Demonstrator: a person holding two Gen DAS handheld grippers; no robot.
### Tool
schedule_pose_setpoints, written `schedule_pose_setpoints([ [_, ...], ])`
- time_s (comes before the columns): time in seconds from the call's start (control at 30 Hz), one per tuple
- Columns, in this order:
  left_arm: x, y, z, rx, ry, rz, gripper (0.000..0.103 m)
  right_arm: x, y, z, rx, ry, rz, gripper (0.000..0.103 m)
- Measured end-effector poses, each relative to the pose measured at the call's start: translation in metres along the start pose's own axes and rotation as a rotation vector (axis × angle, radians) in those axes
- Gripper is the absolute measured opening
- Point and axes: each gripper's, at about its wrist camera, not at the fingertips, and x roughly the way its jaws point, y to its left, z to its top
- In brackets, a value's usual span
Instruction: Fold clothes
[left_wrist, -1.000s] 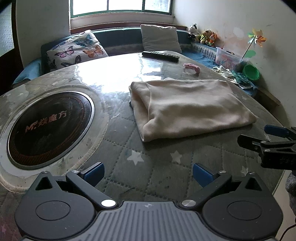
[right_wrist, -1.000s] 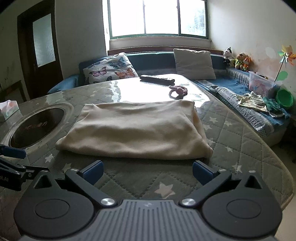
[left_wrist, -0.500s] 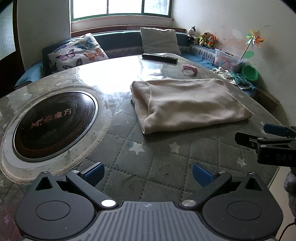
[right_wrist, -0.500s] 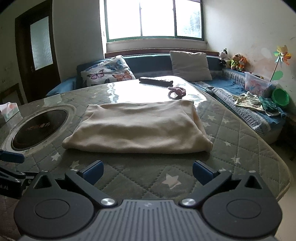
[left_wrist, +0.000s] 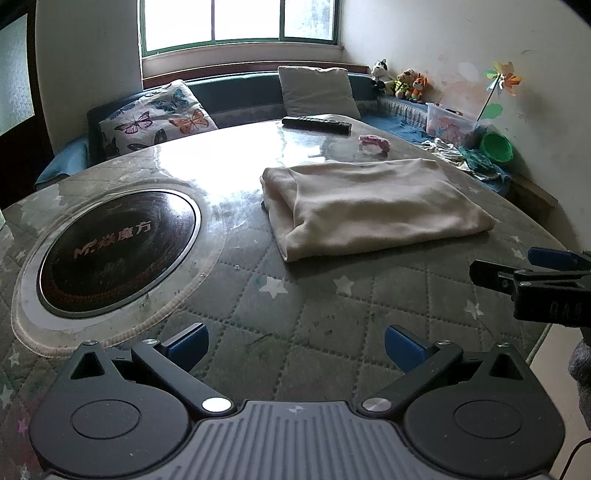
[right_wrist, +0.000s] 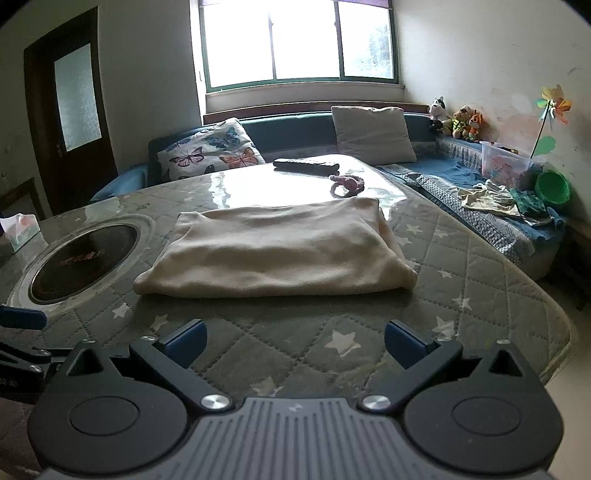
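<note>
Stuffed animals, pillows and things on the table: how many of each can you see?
Stuffed animals: 3 (black-and-white one, brown one, orange one)
Pillows: 2 (butterfly pillow, plain pillow)
Things lying on the table: 3 (folded cream cloth, black remote, pink toy)
Total: 8

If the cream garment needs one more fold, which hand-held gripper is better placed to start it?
Probably the right hand-held gripper: it is open and faces the folded cream garment head-on. The left hand-held gripper, also open, sits off toward the round cooktop.
</note>
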Motion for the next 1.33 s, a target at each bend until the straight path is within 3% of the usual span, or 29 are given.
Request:
schedule_pose_setpoints([
  [1.33,-0.006,-0.006,-0.014,0.004,-0.006,-0.006,0.103,-0.006,0.014,-0.013,0.02,0.005,0.027,0.103],
])
